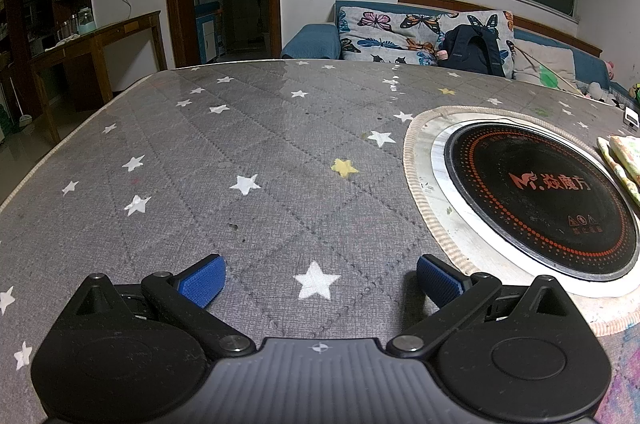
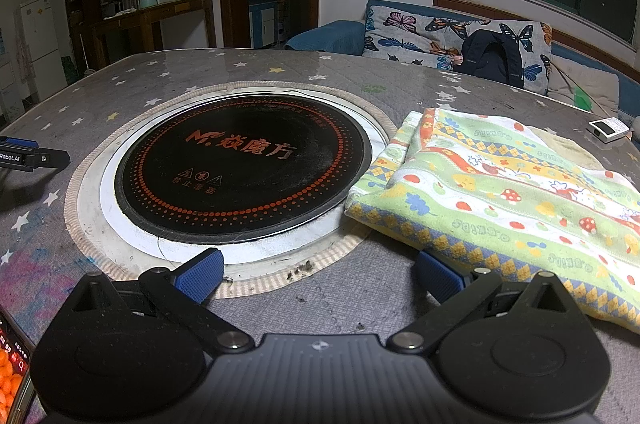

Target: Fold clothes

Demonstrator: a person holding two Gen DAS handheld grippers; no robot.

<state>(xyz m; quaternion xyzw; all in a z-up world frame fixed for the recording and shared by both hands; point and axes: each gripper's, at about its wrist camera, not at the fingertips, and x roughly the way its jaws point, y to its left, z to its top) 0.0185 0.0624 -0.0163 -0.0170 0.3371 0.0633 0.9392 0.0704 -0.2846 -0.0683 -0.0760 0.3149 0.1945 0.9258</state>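
A folded green, yellow and white patterned garment (image 2: 508,196) lies on the table to the right of the round black hob (image 2: 240,162). Its left edge shows at the far right of the left wrist view (image 1: 624,156). My right gripper (image 2: 320,274) is open and empty, low over the table in front of the hob, with its right fingertip close to the garment's near edge. My left gripper (image 1: 320,278) is open and empty over the grey star-patterned tablecloth (image 1: 200,164), left of the hob (image 1: 540,196). The left gripper's tip also shows at the left edge of the right wrist view (image 2: 28,154).
A small white device (image 2: 608,129) lies on the table beyond the garment. A phone (image 2: 12,376) shows at the bottom left of the right wrist view. A sofa with butterfly cushions (image 2: 440,36) and a dark backpack (image 2: 494,58) stands behind the table.
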